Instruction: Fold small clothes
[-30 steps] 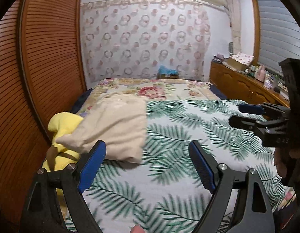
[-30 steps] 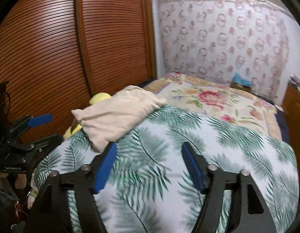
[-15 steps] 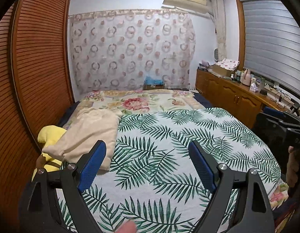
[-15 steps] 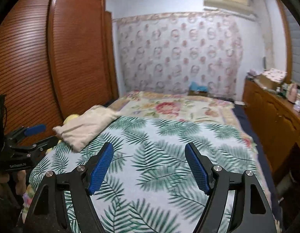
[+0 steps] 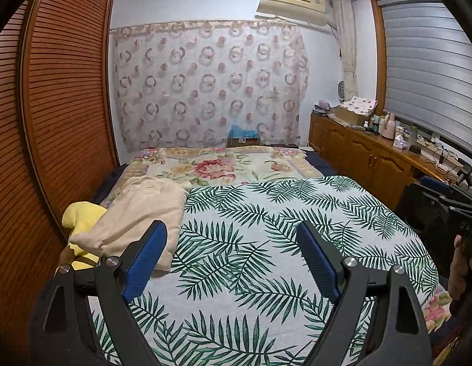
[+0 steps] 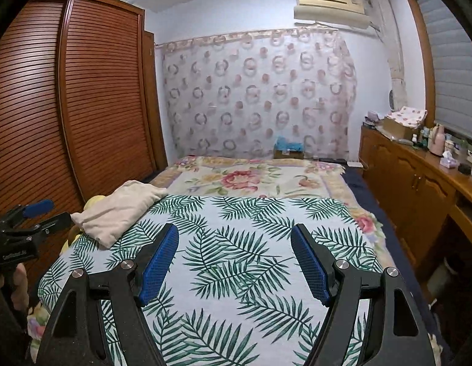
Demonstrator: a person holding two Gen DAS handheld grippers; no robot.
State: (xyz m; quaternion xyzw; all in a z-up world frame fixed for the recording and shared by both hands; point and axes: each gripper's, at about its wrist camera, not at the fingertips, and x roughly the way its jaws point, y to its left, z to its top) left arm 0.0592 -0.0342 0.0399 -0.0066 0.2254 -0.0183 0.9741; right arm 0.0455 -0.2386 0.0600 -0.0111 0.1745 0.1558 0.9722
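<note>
A folded cream garment (image 5: 138,213) (image 6: 120,210) lies on the left side of the bed, partly over a yellow cloth (image 5: 80,216) at the bed's left edge. My left gripper (image 5: 231,256) hovers above the palm-leaf sheet (image 5: 266,244), open, with nothing between its blue pads; the garment sits just beyond its left finger. My right gripper (image 6: 234,259) is also open and empty, over the middle of the sheet (image 6: 236,244). In the right wrist view the left gripper (image 6: 37,213) appears at the far left edge; in the left wrist view the right gripper (image 5: 449,201) shows at the far right, a hand on it.
A slatted wooden wardrobe (image 5: 52,122) runs along the bed's left side. A floral blanket (image 5: 217,164) covers the far half of the bed. A wooden cabinet (image 6: 419,189) with bottles and boxes stands along the right wall under a shuttered window. A patterned curtain (image 6: 254,97) hangs behind.
Both grippers pulled back and rose from the bed, so more of the room shows. The right gripper swung rightward off the cream garment toward the bed's middle. Both stayed open.
</note>
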